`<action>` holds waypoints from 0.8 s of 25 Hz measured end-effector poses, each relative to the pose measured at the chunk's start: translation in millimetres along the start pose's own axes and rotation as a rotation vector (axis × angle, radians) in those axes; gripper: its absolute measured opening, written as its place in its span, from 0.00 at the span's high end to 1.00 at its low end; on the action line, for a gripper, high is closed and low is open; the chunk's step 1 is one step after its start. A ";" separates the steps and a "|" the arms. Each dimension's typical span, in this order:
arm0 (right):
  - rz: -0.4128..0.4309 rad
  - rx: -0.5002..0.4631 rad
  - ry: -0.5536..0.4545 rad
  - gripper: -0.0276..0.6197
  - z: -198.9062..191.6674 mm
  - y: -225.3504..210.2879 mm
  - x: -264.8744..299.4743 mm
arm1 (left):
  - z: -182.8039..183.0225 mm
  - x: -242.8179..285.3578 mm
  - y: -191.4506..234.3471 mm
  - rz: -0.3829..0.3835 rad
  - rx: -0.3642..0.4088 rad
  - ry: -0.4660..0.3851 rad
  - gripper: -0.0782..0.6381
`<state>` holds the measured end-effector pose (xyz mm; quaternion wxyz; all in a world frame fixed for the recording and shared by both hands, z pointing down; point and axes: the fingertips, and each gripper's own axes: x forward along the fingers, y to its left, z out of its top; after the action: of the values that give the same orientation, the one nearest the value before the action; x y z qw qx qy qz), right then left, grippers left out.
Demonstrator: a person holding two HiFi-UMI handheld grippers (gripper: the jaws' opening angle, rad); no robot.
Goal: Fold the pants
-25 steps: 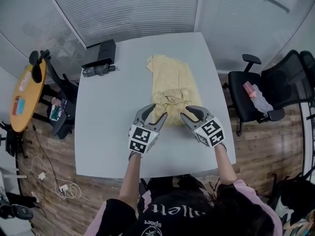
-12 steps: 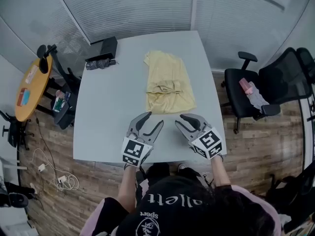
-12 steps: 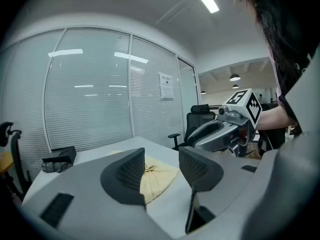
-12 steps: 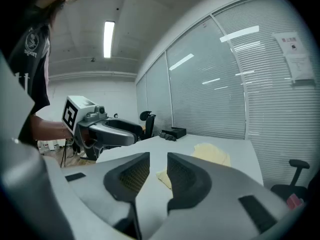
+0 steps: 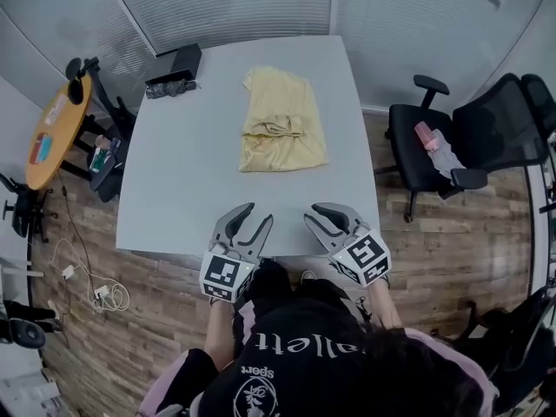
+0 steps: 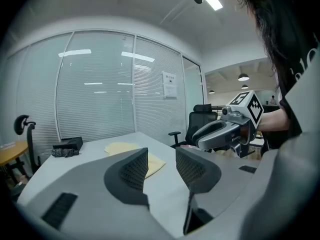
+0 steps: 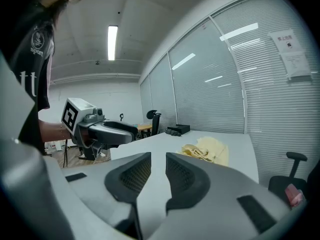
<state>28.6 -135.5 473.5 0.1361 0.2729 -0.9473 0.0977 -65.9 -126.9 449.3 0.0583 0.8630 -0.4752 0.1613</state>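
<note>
The yellow pants (image 5: 280, 122) lie folded on the far half of the grey table (image 5: 174, 181), with a bunched fold in the middle. Both grippers hover at the table's near edge, well short of the pants. My left gripper (image 5: 257, 213) is open and its jaws have just been closing with nothing between them. My right gripper (image 5: 314, 215) is also open with a narrower gap; it too has been closing on nothing. The left gripper view shows the pants (image 6: 120, 147) beyond its fingers (image 6: 132, 171). The right gripper view shows the pants (image 7: 207, 149) ahead.
A black box (image 5: 181, 61) and a dark bundle (image 5: 169, 87) sit at the table's far left corner. A black office chair (image 5: 430, 150) holding a pink item stands to the right. A round orange table (image 5: 52, 142) is at the left, cables (image 5: 91, 289) lie on the floor.
Both grippers have drawn back from the pants' near edge to the table's near edge. The pants stay lying on the table. Both pairs of jaws stand narrower than before.
</note>
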 end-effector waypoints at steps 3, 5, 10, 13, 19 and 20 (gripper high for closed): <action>0.018 0.012 0.003 0.81 -8.0 11.5 -11.6 | -2.7 -8.6 -9.3 0.014 0.003 0.010 0.63; 0.022 0.011 0.009 0.81 -12.1 17.0 -15.9 | -6.1 -14.0 -11.3 0.029 0.002 0.017 0.64; 0.023 0.010 0.011 0.82 -14.5 24.8 -18.2 | -3.8 -24.6 -14.7 0.044 -0.006 0.020 0.64; 0.014 0.012 0.019 0.84 -14.0 29.1 -16.0 | -2.2 -33.1 -11.9 0.049 -0.006 0.016 0.66; -0.034 0.019 0.003 0.85 -6.0 47.7 -12.8 | -6.0 -60.9 -2.8 0.029 0.010 0.016 0.68; -0.047 0.023 0.001 0.86 -4.4 52.1 -12.4 | -7.0 -66.2 -2.0 0.021 0.012 0.015 0.68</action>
<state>11.2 -84.9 468.0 0.1358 0.2964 -0.9394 0.1057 -98.6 -71.0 433.9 0.0553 0.8570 -0.4828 0.1713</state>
